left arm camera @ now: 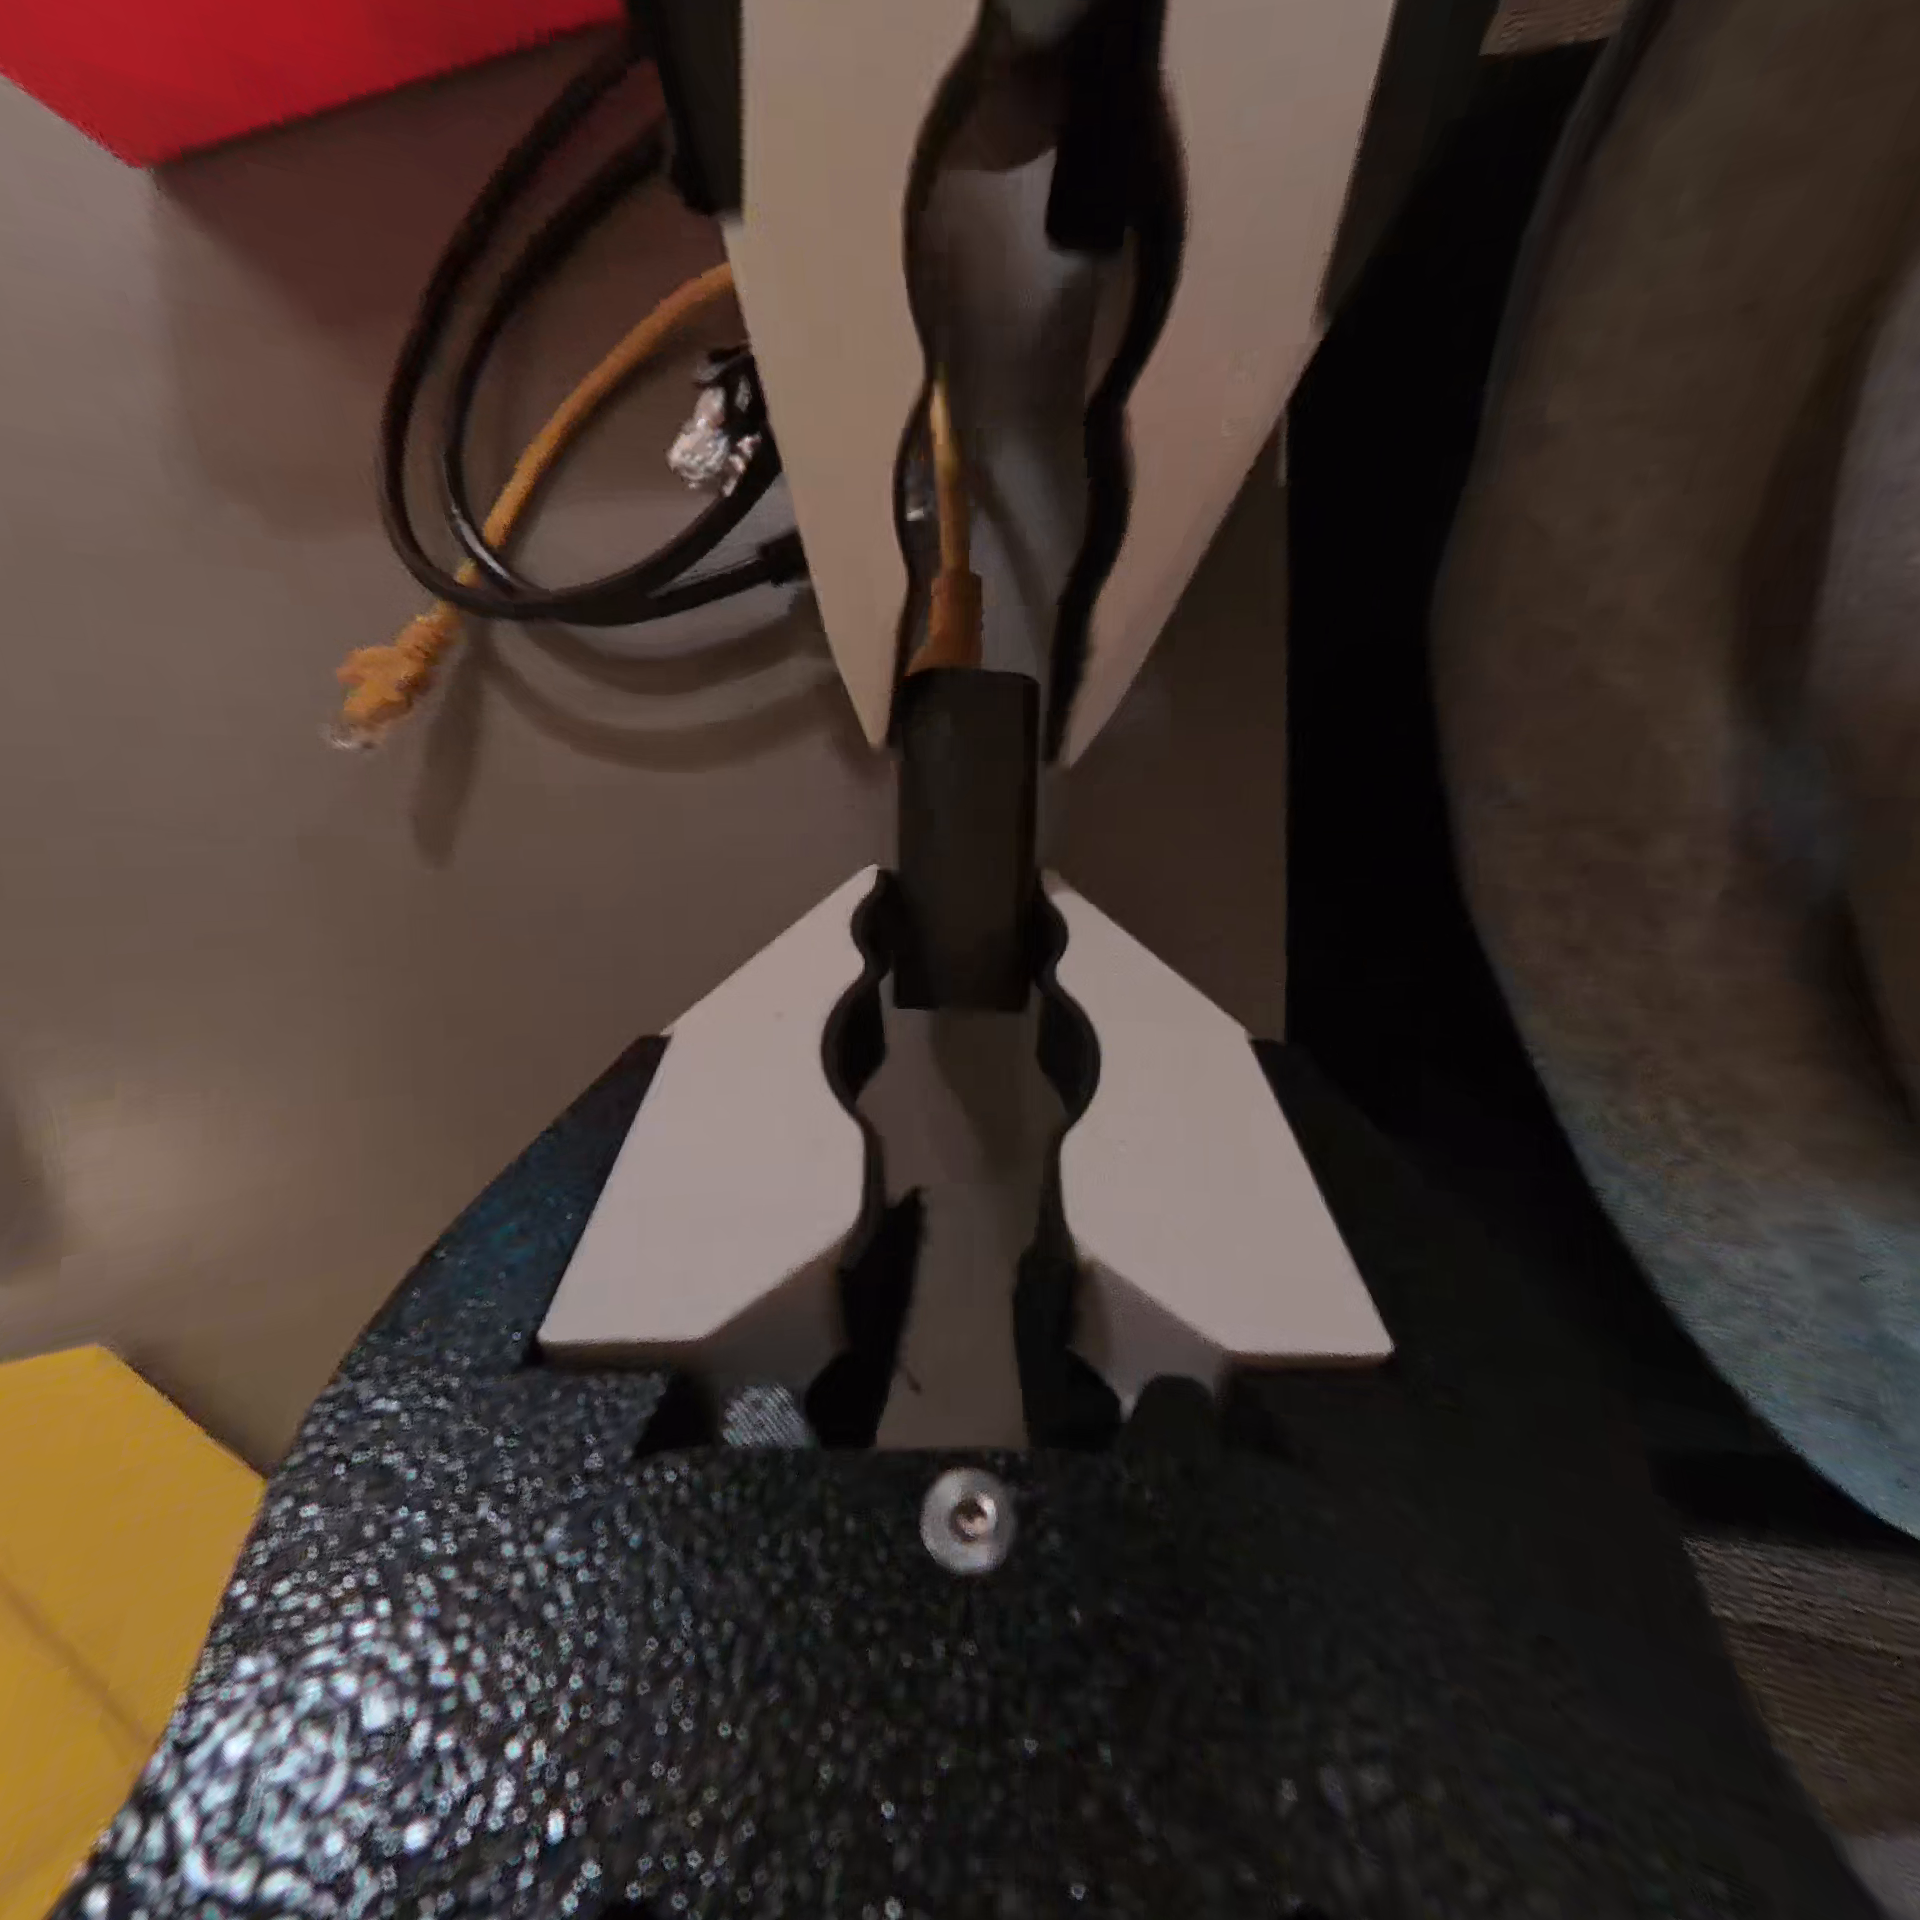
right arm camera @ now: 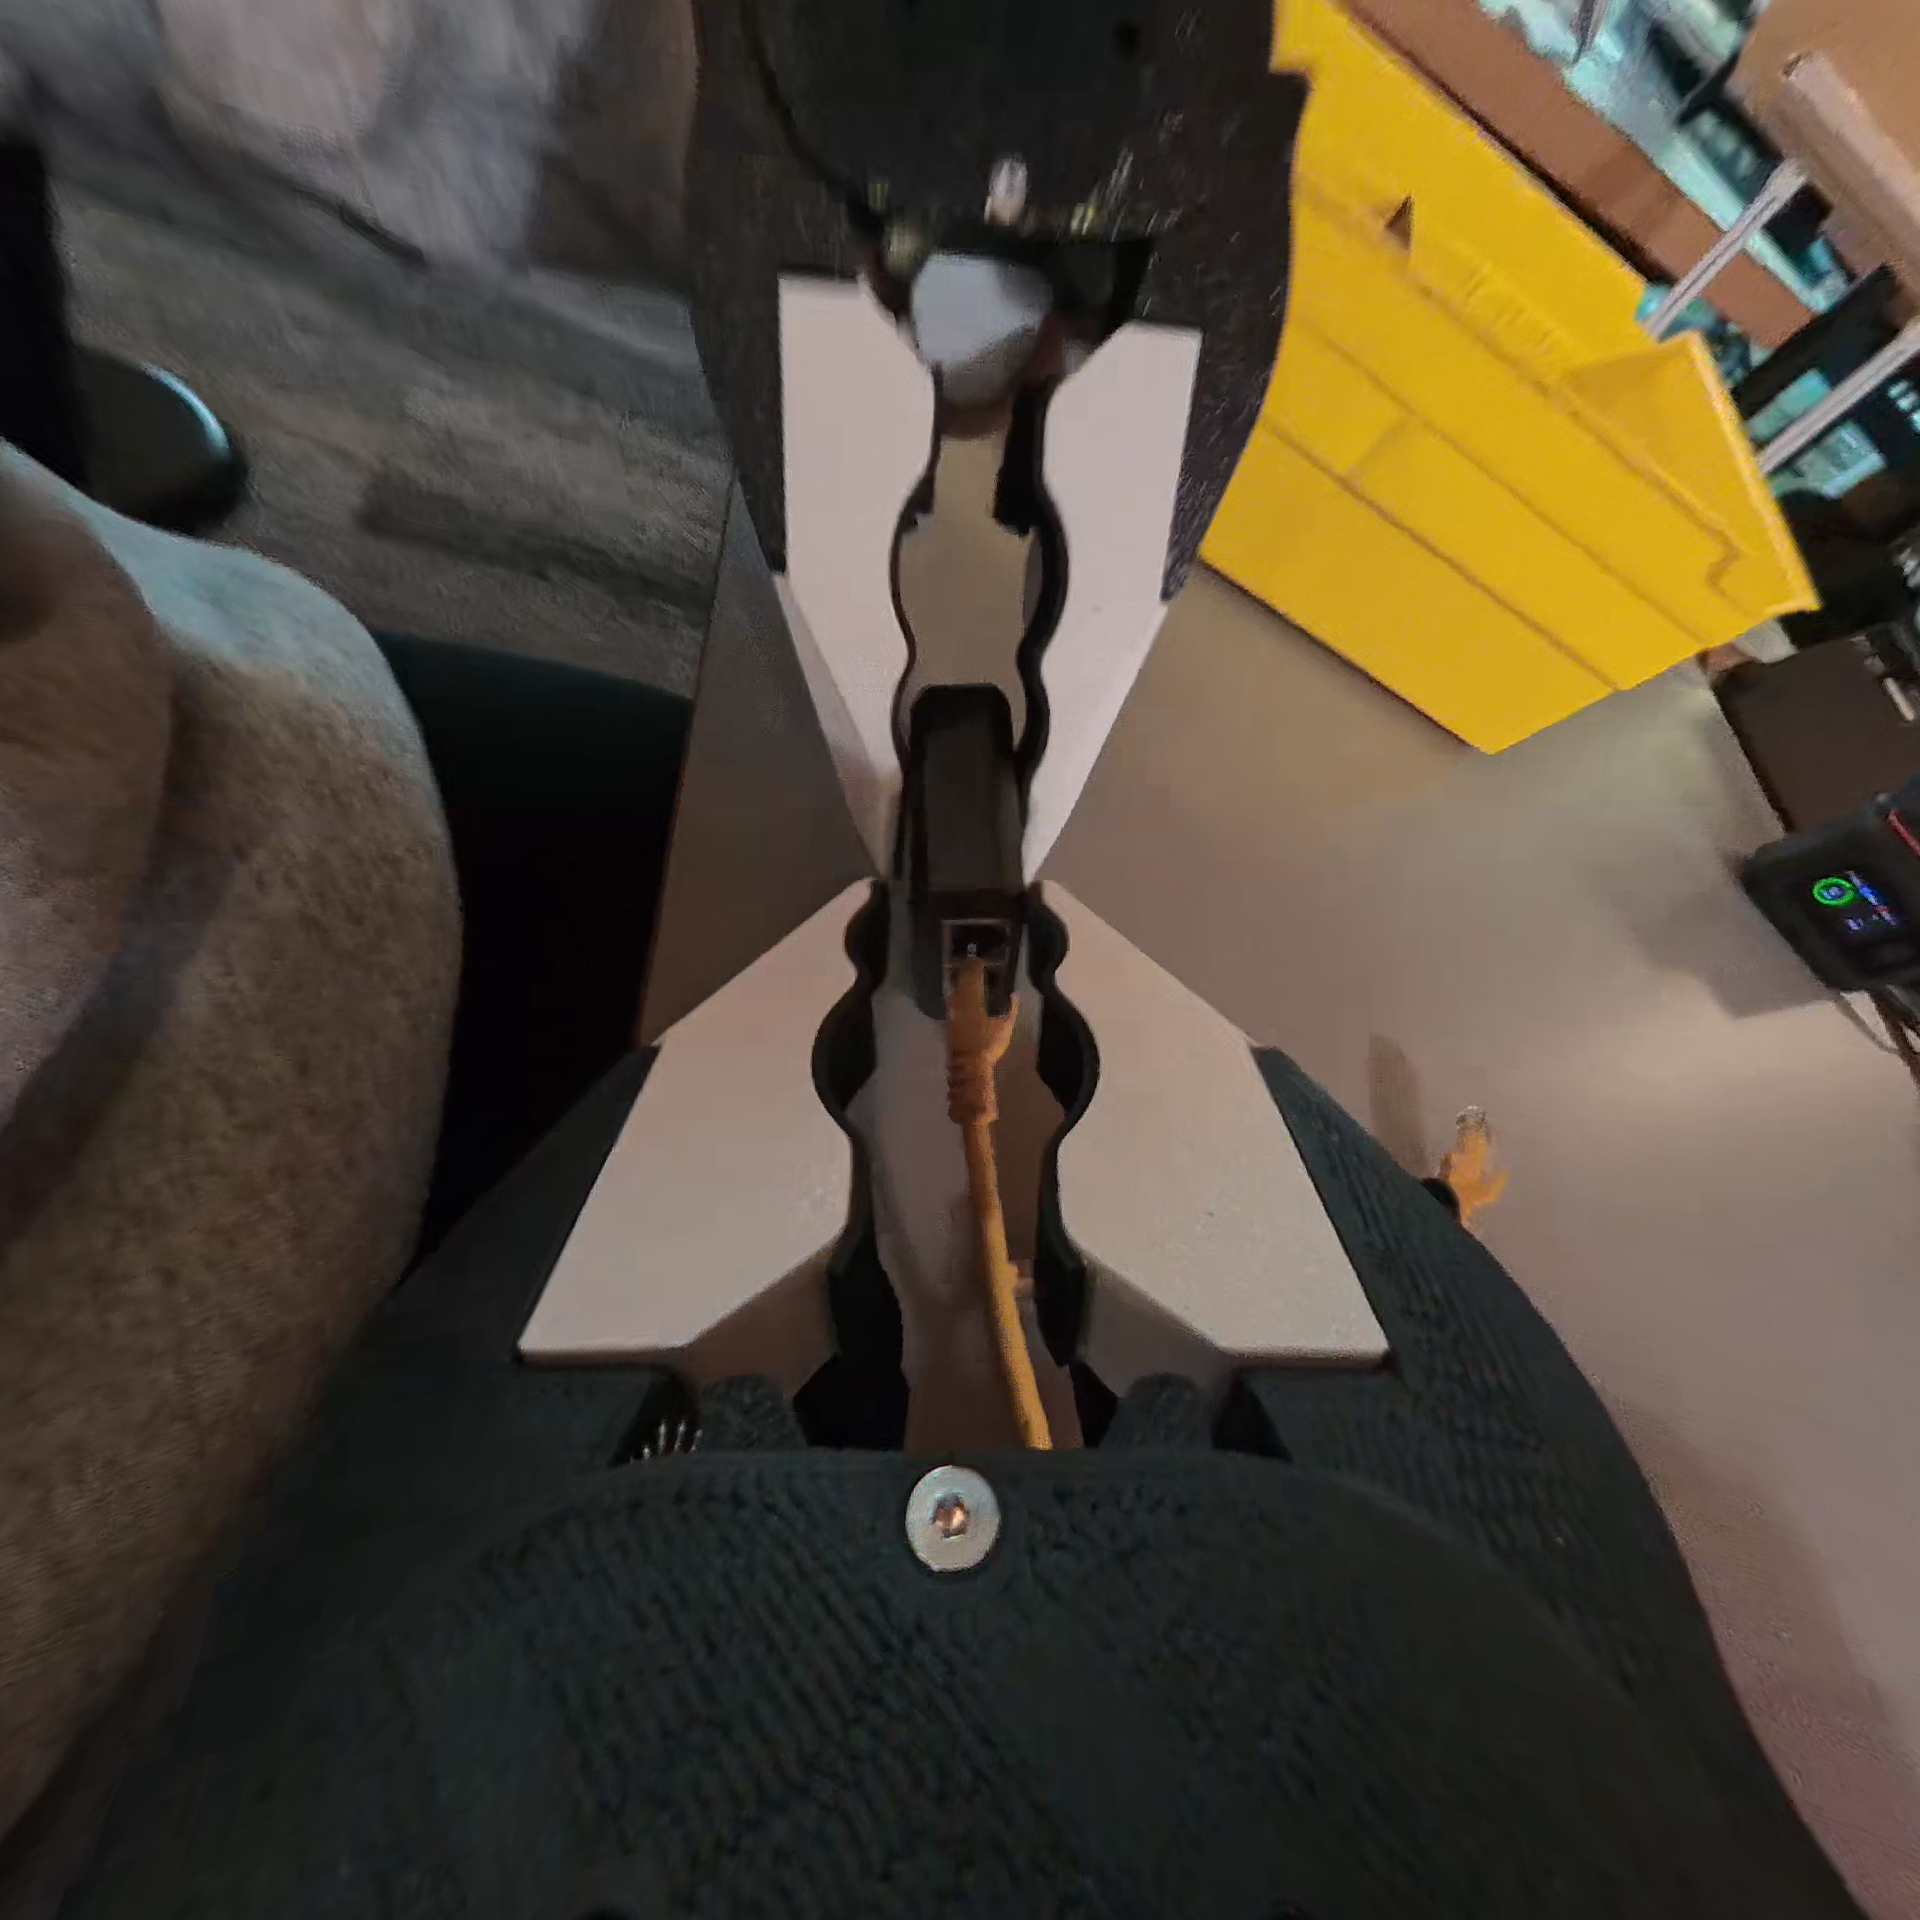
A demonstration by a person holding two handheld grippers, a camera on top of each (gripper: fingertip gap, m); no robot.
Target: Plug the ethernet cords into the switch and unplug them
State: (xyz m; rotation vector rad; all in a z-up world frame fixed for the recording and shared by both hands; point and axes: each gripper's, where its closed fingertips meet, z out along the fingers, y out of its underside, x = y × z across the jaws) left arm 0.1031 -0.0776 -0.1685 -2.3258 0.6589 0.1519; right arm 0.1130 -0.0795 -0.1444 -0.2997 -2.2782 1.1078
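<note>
While both claws meet tip to tip, the black switch (left arm camera: 966,842) sits clamped between the left gripper (left arm camera: 966,914) fingertips, and the right gripper (right arm camera: 961,914) pinches its opposite end; an orange ethernet cord (right arm camera: 982,1164) runs back between the right fingers, its plug at the switch's port. Left of the claws, a loose orange plug (left arm camera: 379,681) lies on the table (left arm camera: 208,831) beside black cables (left arm camera: 488,416).
</note>
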